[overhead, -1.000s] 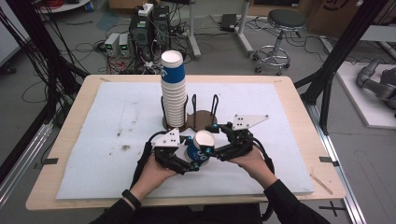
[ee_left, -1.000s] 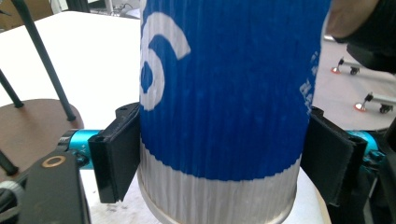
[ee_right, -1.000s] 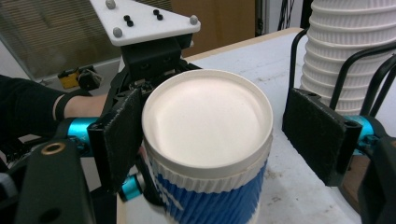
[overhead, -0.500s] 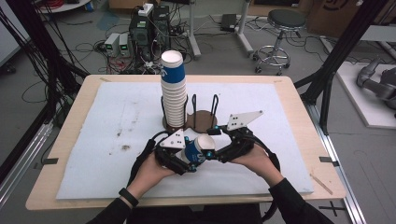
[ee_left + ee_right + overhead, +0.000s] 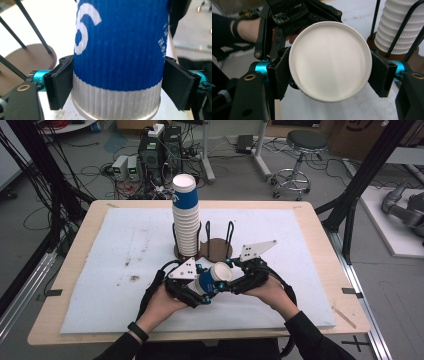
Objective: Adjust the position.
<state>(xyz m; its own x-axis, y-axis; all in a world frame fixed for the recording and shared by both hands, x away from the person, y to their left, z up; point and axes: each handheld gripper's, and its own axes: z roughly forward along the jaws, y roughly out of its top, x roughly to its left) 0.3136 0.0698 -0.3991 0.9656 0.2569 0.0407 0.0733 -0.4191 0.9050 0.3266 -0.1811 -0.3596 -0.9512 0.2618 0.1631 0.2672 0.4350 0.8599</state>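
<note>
Blue ribbed paper cup (image 5: 212, 279): right gripper (image 5: 329, 72) jaws, just closing, pinch its lidded end; left gripper (image 5: 117, 85) jaws, just opening, flank its blue wall, contact unclear.

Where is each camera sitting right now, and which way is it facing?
High view: above the person's side of the table, facing forward and down; both forearms enter from below, left gripper and right gripper meeting at the blue cup.
Left gripper view: rides the left gripper, looking along its jaws at the cup's side wall.
Right gripper view: rides the right gripper, facing the cup's white rim end; the other hand shows behind.
Shared: all three show the cup and the wire cup holder.
</note>
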